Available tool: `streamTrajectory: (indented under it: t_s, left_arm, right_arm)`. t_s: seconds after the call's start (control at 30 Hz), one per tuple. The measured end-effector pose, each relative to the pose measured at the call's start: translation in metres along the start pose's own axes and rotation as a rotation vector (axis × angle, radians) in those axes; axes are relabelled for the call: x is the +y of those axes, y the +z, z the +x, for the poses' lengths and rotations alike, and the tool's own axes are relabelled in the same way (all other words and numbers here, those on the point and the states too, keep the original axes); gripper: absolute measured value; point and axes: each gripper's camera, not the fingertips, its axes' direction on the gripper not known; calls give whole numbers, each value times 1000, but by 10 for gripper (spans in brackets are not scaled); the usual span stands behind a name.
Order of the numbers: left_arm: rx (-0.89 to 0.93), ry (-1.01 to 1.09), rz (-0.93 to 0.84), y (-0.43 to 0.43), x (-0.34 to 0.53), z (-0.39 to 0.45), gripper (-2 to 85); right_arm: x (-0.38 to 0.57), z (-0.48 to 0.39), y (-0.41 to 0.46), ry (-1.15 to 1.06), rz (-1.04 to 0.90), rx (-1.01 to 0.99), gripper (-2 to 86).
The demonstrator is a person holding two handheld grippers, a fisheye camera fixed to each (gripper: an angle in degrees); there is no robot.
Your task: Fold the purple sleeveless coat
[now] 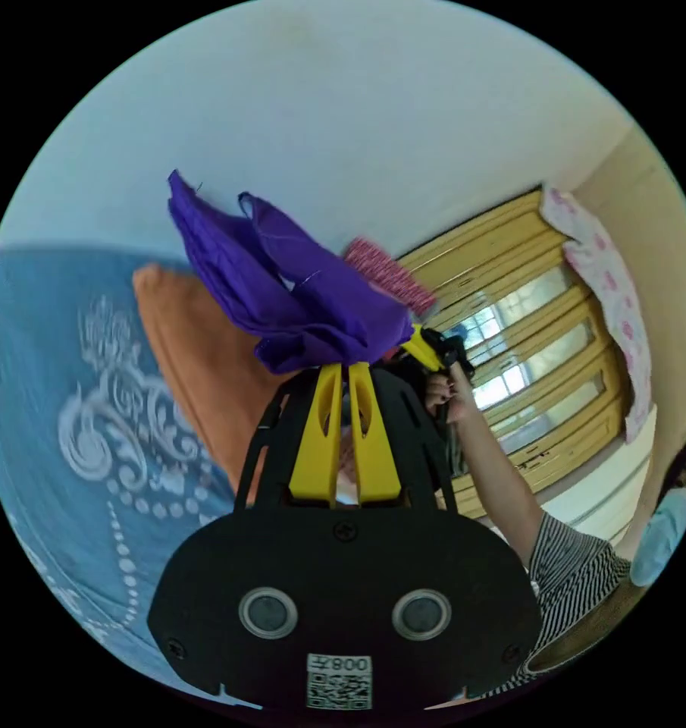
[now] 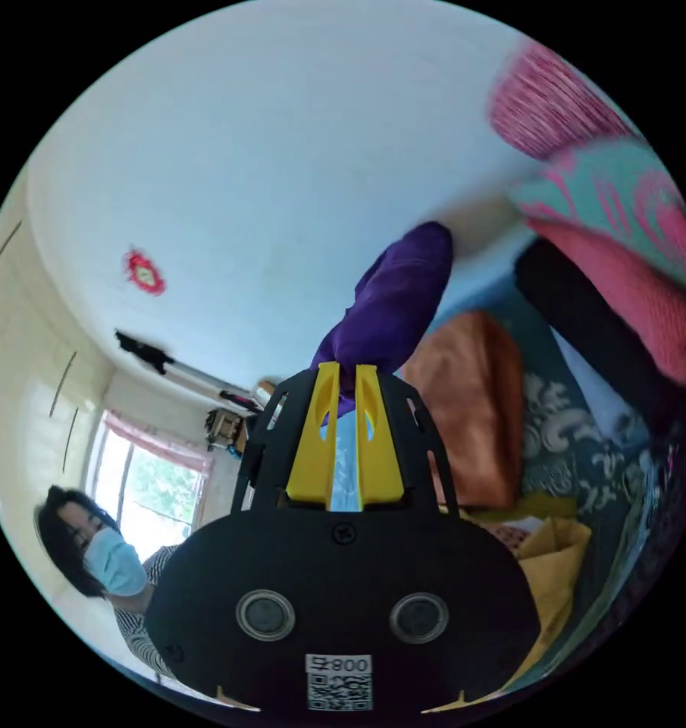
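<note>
1. The left gripper has its two yellow jaws drawn nearly together, pinching a bunched edge of the purple sleeveless coat; the cloth rises from the tips toward 11 o'clock against the pale ceiling.
2. The right gripper likewise stands almost closed on the coat, which stretches from its tips toward 1 o'clock as a single rolled band.
3. The left gripper view also catches the right gripper at about 3 o'clock from the cloth, held in a hand, with the purple fabric running to it. It also shows a wooden-framed window and a striped sleeve.
4. The right gripper view shows a person's masked head at 8 o'clock, an orange cushion, and one red mark on the ceiling.
5. The stacked fabrics at 2 o'clock are blurred; I cannot tell them apart.
6. Most of the coat's shape is lost in the bunching.
</note>
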Motion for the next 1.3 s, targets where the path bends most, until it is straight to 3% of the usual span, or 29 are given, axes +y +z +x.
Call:
streamTrajectory:
  t_s: [0.13, 0.37, 0.53, 0.8, 0.93, 1.07, 1.2, 1.3]
  left_arm:
    - [60, -168, -60, 44, 14, -13, 16]
    - [-11, -5, -88, 50, -8, 53, 16]
    - [-70, -32, -148, 72, -10, 76, 16]
    - [-19, -88, -171, 74, -18, 110, 10]
    - [-19, -37, -147, 56, -7, 142, 4]
    - [-64, 71, -68, 42, -13, 184, 2]
    - [-145, 152, -86, 55, -30, 213, 1]
    - [-325, 189, -127, 72, -34, 224, 1]
  right_arm:
    - [-10, 69, 19, 108, -135, 195, 27]
    - [-40, 61, 22, 6, -242, 322, 32]
    - [-59, 67, 47, 63, -364, 511, 43]
    - [-82, 39, 49, 96, -330, 576, 40]
    - [-86, -18, 50, -32, -258, 701, 10]
    - [-84, -86, 84, -257, -266, 680, 3]
    - [-92, -135, 159, -402, -437, 759, 1]
    - [-94, -148, 212, -437, -608, 819, 0]
